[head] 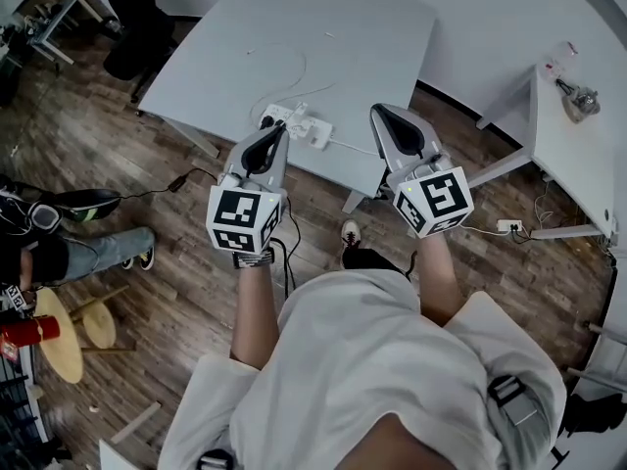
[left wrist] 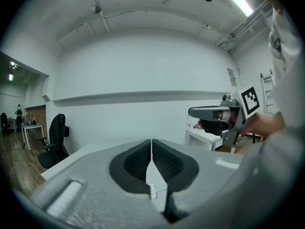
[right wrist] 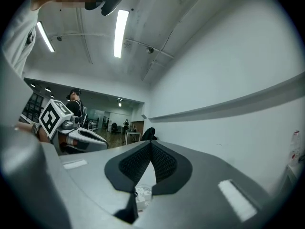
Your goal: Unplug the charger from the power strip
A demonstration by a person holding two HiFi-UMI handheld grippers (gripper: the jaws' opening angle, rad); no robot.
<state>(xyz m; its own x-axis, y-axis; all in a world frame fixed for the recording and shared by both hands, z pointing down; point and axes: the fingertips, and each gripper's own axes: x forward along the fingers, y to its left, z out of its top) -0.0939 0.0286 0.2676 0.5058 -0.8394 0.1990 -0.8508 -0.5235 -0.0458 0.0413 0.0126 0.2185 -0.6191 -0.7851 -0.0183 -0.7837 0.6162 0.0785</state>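
Note:
On the near edge of the grey table (head: 323, 37) lies a white power strip (head: 291, 118), with a white charger (head: 319, 133) plugged in at its right end. A white cable (head: 355, 149) runs off to the right. My left gripper (head: 277, 131) hovers just short of the strip's left end with its jaws shut and nothing between them. My right gripper (head: 380, 116) is held to the right of the charger, also shut and empty. In the left gripper view the jaws (left wrist: 151, 144) meet; a white bit of the strip (left wrist: 152, 191) shows below them. The right gripper view shows closed jaws (right wrist: 151, 147).
A black office chair (head: 137, 27) stands at the table's far left. A white side table (head: 578, 155) is on the right, with another socket block (head: 509, 226) on the floor below it. A seated person's legs (head: 88, 255) and wooden stools (head: 61, 339) are at the left.

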